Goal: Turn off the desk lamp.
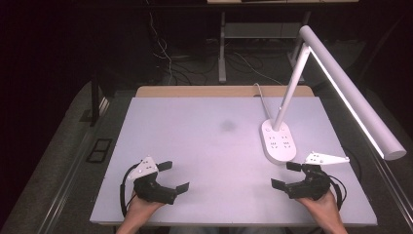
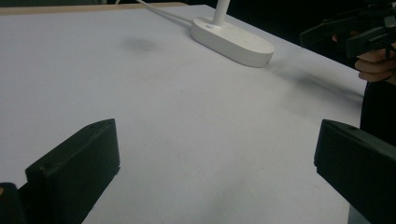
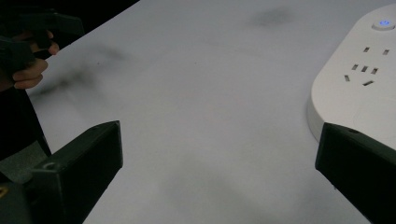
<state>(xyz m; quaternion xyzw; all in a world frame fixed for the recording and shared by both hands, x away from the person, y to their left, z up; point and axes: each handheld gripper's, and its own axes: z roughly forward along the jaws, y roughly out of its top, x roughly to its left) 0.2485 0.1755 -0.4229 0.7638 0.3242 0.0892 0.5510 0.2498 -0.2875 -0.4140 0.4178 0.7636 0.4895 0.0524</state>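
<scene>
Tongs first: the right gripper (image 1: 285,176) rests at the near edge of the white table (image 1: 204,141) with its jaws spread wide and nothing between them, and the left gripper (image 1: 175,178) sits well apart from it along the same edge, also gaping and empty. Nearest thing to either is the lamp base (image 1: 278,140), a white oblong pad with socket slots and a small blue light (image 3: 384,22) at its far end. Taking that base as the landmark, the right gripper lies just beside its near end, slightly toward the person, while the left gripper is far off across the bare tabletop; so the right hand (image 1: 321,204) is plainly the closer one. Long axis of the base runs away from the person, nearly straight up the table, its rounded near end pointing back at the right gripper. From the far end of the base the lamp stem (image 1: 292,83) rises tilted, and the light bar (image 1: 355,97) reaches back over the right gripper's side. A faint dark smudge (image 1: 227,126) marks the table left of the base.
</scene>
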